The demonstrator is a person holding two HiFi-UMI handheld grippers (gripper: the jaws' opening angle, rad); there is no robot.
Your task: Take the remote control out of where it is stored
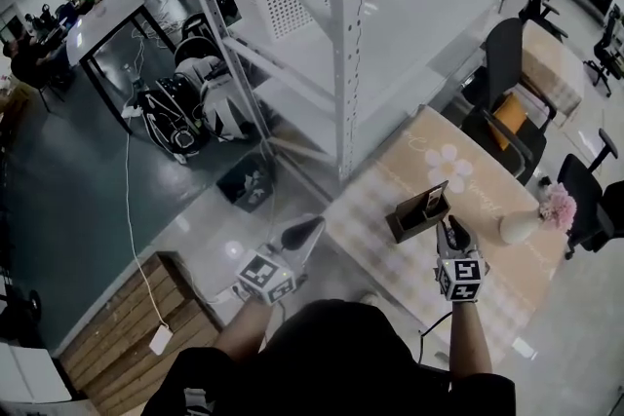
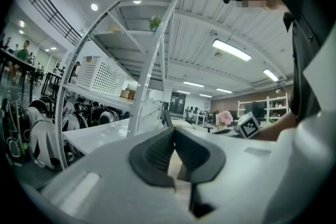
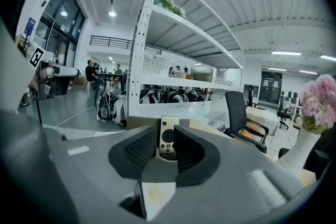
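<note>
Though tiny in head view, remote (image 3: 168, 139) shows between spread right gripper (image 3: 166, 130) jaws.

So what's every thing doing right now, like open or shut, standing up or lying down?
Remote control: standing upright in its holder, not taken out yet.
Brown holder: upright, open at the top, remote inside.
Right gripper: jaws apart, lined up on either side of the remote, not squeezing it.
Left gripper: jaws together, holding nothing.
Vase of pink flowers: standing upright.
</note>
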